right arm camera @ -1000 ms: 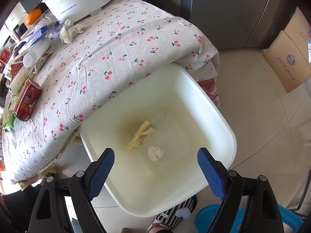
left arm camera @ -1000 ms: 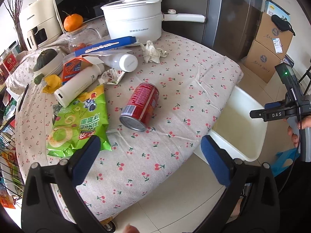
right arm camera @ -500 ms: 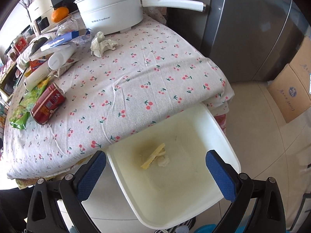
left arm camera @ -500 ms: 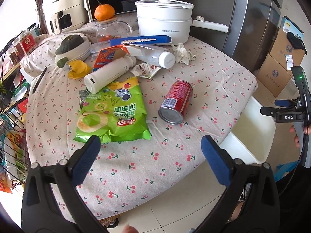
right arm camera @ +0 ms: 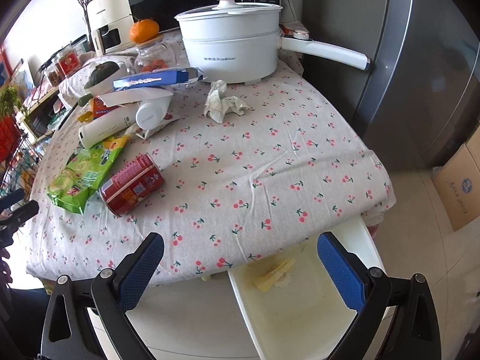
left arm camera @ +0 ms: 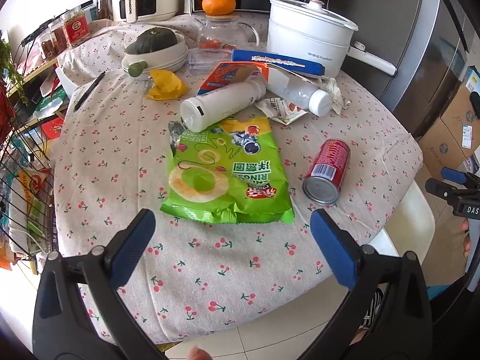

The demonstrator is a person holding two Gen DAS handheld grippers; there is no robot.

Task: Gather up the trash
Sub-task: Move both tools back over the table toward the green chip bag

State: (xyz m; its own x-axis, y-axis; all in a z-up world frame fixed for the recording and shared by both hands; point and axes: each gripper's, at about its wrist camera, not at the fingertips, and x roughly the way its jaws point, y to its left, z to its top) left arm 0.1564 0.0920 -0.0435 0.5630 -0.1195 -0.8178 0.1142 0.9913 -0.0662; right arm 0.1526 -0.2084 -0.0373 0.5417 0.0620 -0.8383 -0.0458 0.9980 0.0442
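Round table [left arm camera: 114, 138] under a cherry-print cloth, littered. Count of trash: one green onion-ring snack bag [left arm camera: 225, 177] lying flat, near centre; one red drink can [left arm camera: 328, 171] on its side just right of the bag, base toward the near edge; two white bottles on their sides — the larger white bottle [left arm camera: 223, 108] resting on the bag's far edge, the smaller capped bottle [left arm camera: 300, 94] to its right; one torn small wrapper [left arm camera: 280, 108] between them; one crumpled tissue [right arm camera: 223, 103] near the pot; one yellow wrapper [left arm camera: 166, 85] far left; one blue box [left arm camera: 277, 61] and one orange packet [left arm camera: 232, 76] behind the bottles. Non-trash: one white electric pot [right arm camera: 231, 52], one tangerine [left arm camera: 218, 1] on a glass jar [left arm camera: 223, 34], one dark squash [left arm camera: 154, 40] in a bowl. White bin [right arm camera: 303, 309] on the floor under the table's near right edge, holding one yellowish scrap [right arm camera: 274, 274]. Left gripper [left arm camera: 232, 235] hovers above the near table edge, jaws spread wide, nothing between them, bag just beyond. Right gripper [right arm camera: 240, 265] is likewise wide and empty, over the table edge and bin rim.
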